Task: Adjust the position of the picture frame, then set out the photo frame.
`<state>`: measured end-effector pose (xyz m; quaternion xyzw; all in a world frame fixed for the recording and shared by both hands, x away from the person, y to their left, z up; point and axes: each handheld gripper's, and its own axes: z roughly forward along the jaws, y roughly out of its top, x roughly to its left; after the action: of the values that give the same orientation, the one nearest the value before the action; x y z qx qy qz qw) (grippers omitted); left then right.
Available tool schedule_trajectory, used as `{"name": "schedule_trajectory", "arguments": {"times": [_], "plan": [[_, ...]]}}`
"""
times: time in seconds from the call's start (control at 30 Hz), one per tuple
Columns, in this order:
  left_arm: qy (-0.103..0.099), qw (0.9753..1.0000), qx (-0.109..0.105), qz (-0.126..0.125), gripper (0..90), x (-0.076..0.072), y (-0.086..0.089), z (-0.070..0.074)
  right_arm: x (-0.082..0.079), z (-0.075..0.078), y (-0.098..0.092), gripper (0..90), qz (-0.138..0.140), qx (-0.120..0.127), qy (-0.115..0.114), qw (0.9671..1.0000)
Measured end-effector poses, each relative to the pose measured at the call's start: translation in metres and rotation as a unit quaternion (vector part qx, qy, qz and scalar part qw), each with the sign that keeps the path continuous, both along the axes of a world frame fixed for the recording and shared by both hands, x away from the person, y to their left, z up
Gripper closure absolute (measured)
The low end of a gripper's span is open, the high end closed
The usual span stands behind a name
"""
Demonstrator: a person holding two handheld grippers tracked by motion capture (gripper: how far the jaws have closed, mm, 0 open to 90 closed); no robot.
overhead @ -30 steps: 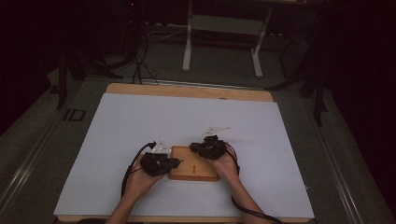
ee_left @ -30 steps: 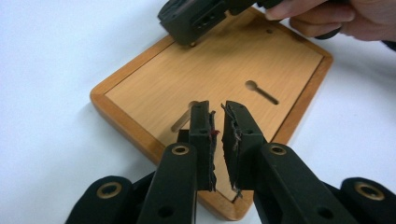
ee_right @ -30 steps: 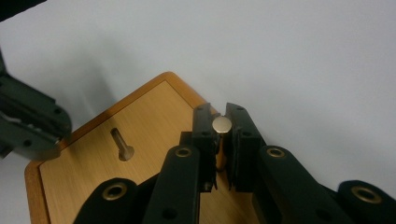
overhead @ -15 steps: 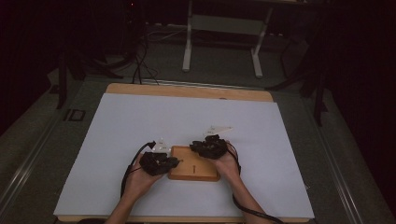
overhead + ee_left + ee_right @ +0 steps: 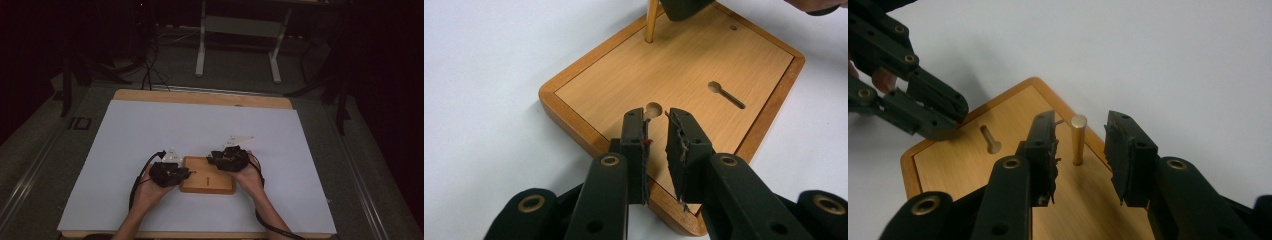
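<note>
two grippers are seen in the high view at the near side of a white table [image 5: 125, 130], one at each end of a wooden board [image 5: 207, 175]; the left gripper [image 5: 186, 173] is set at the board's left edge and the right gripper [image 5: 212, 159] over its far right part. how far the jaws stand apart cannot be told from up here.

in the left gripper view, the left gripper [image 5: 656, 120] is held empty, its jaws narrowly parted above the board [image 5: 674, 75]. a round hole [image 5: 653, 108] lies just beyond the fingertips, a keyhole slot [image 5: 725, 94] off to their right, and a brass peg [image 5: 651, 20] stands well beyond them.

in the right gripper view, the right gripper [image 5: 1080, 125] is held wide, and the upright peg [image 5: 1078, 140], seated in the board [image 5: 998, 160], stands between the fingers, touched by neither. the step is judged to be the grasping of the peg; closing squarely on it, then a straight lift, would be called for next.
</note>
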<state>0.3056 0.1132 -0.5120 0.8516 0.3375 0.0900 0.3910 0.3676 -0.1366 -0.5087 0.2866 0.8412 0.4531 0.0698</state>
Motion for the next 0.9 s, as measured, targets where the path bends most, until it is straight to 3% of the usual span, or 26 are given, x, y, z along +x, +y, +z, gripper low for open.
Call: {"name": "schedule_trajectory", "arguments": {"times": [0.47,0.9], "plan": [[0.001,1.0000,-0.004,0.005,74.5,0.002,0.001,0.000,-0.007,0.004,-0.013,62.3,-0.004,-0.007,-0.008,0.9999],[-0.002,0.9999,-0.011,0.008,68.9,0.002,0.002,0.000,-0.019,-0.001,-0.040,60.3,-0.018,-0.015,-0.005,0.9997]]}}
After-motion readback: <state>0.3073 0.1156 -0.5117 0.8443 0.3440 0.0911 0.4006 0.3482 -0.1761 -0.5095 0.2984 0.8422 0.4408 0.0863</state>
